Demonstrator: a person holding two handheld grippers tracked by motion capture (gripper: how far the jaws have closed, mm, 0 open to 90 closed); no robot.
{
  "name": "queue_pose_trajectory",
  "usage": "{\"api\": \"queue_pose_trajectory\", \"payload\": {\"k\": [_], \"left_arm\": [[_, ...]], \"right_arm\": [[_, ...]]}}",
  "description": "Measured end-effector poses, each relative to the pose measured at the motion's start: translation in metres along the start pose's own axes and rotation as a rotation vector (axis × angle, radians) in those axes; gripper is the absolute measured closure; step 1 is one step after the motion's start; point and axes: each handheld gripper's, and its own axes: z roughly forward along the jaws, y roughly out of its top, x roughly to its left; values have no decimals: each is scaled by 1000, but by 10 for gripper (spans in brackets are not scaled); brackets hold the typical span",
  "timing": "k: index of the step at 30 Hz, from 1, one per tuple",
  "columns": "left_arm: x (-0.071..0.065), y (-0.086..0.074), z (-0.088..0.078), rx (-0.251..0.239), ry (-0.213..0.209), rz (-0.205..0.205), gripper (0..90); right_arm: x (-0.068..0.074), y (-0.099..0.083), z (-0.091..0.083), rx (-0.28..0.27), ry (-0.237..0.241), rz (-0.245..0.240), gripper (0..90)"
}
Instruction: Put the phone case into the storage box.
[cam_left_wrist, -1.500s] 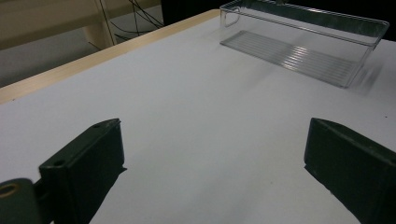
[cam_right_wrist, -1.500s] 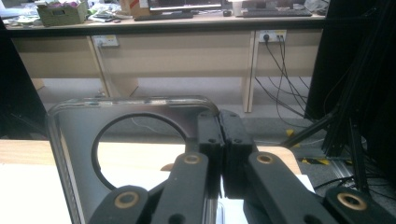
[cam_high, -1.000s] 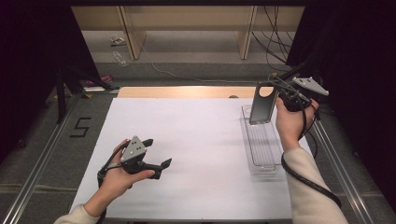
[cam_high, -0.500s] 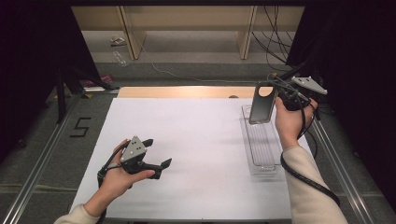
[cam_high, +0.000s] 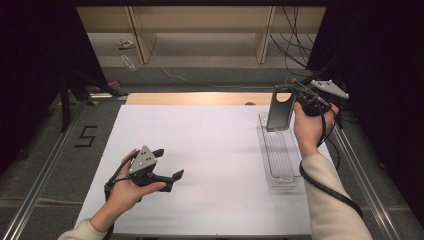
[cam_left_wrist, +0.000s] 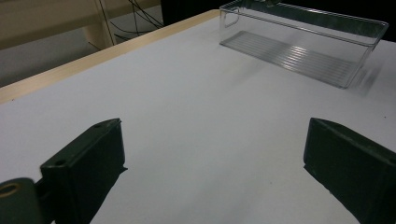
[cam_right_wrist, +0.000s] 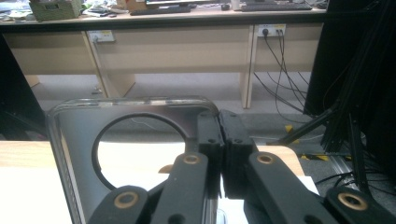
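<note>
My right gripper (cam_high: 291, 100) (cam_right_wrist: 219, 127) is shut on the edge of a flat see-through panel (cam_high: 279, 110) (cam_right_wrist: 74, 140) with a round hole in it. It holds the panel upright in the air over the far end of a long clear plastic bin (cam_high: 278, 172) (cam_left_wrist: 327, 21), which lies on the right side of the white table sheet (cam_high: 210, 145). Near the front left of the sheet my left gripper (cam_high: 169, 163) (cam_left_wrist: 215, 140) is held in a hand. Its jaws stand wide open with nothing between them, pointing toward the bin.
A wooden strip (cam_high: 200, 98) runs along the sheet's far edge. Metal rails (cam_high: 352, 155) flank the table on both sides. Beyond it are desk legs and loose cables (cam_high: 295, 45) on the floor. The right gripper's cable (cam_high: 325, 185) trails along the forearm.
</note>
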Motion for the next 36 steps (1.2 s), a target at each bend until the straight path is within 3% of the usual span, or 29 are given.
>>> {"api": "queue_pose_trajectory", "payload": {"k": [36], "left_arm": [[0, 0, 0, -3, -2, -4, 50]], "right_arm": [[0, 3, 14, 28, -16, 7, 884]]}}
